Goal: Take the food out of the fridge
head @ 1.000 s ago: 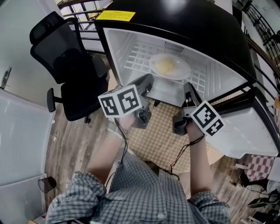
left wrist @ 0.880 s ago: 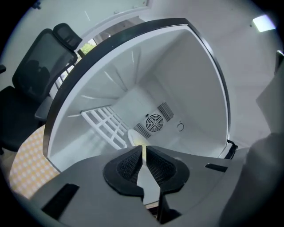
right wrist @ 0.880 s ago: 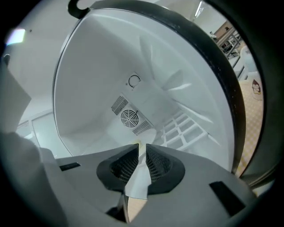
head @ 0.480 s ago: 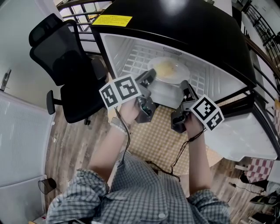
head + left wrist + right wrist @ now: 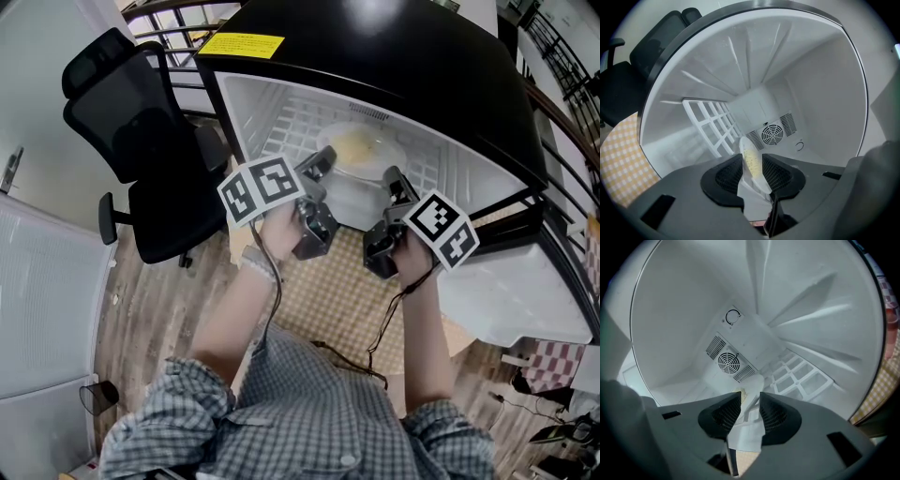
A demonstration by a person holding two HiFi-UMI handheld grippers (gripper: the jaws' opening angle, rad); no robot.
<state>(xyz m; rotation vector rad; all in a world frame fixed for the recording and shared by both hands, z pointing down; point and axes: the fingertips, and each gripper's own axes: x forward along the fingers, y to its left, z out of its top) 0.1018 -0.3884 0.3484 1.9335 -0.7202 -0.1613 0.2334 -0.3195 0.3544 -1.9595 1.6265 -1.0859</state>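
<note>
The plate [image 5: 361, 148] of yellowish food lies flat and face up, about mid-shelf [image 5: 286, 122] in the fridge [image 5: 246, 103]. It is round, so it has no long axis. I judge it stiff, breakable, smooth-rimmed and apt to tip, so I would grip opposite rims. My left tongs [image 5: 751, 159] are opening, with the rim between them but ungripped. My right tongs [image 5: 750, 397] stand apart around the opposite rim.

Fridge [image 5: 375, 37] is standing open at 12 o'clock | plate [image 5: 361, 148] is lying on wire shelf [image 5: 291, 122] inside | left gripper [image 5: 319, 167] is sitting at plate's 7 o'clock, jaws opening with the rim between them | right gripper [image 5: 394, 180] is sitting at 5 o'clock, rim between its jaws too | chair [image 5: 141, 141] is standing at fridge's 9 o'clock | door [image 5: 525, 281] is hanging at 4 o'clock
</note>
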